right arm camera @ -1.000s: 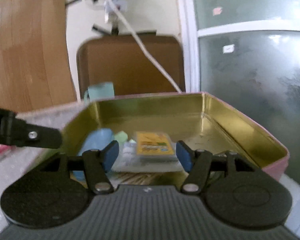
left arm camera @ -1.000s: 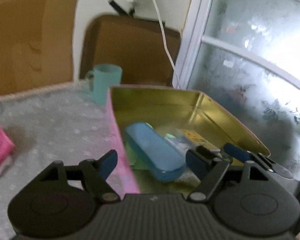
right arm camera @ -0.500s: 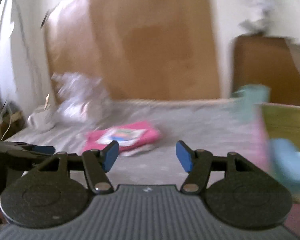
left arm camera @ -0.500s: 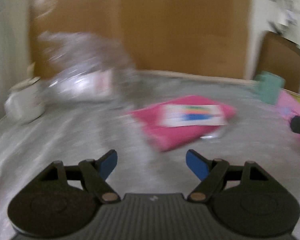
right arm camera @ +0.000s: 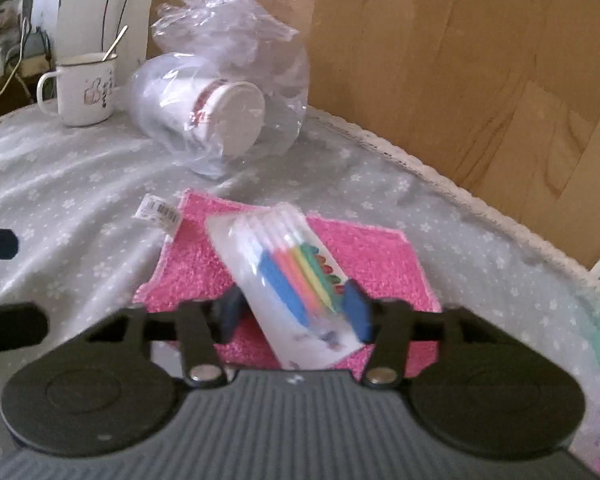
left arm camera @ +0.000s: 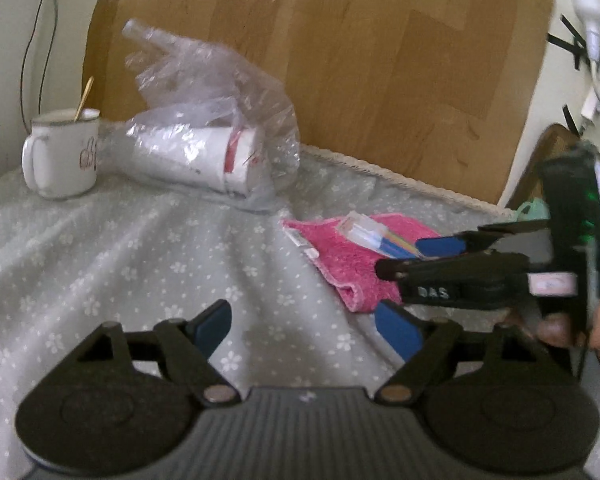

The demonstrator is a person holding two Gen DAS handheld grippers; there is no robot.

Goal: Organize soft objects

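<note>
- The left hand-held gripper (left arm camera: 304, 330) hangs over the flowered grey cloth of the surface (left arm camera: 100, 264), its jaws spread wide and just opened further, with nothing between them.
- The right hand-held gripper (right arm camera: 294, 312) sits low over a folded pink towel (right arm camera: 380, 264), its jaws having just been closing in around a clear pack of coloured pens (right arm camera: 288, 276) that lies on the towel. The blue pads stand at either side of the pack; whether they press on it yet I cannot tell.
- The towel lies flat on the cloth, a barcode tag (right arm camera: 160, 210) sticking out at its far left corner.
- Behind it, a clear plastic bag (right arm camera: 228, 80) holds a stack of white paper cups (right arm camera: 224, 116) on their side.
- A white enamel mug (right arm camera: 86, 94) stands left of the bag, a spoon in it.
- A wooden board (right arm camera: 440, 60) leans along the back edge.
</note>
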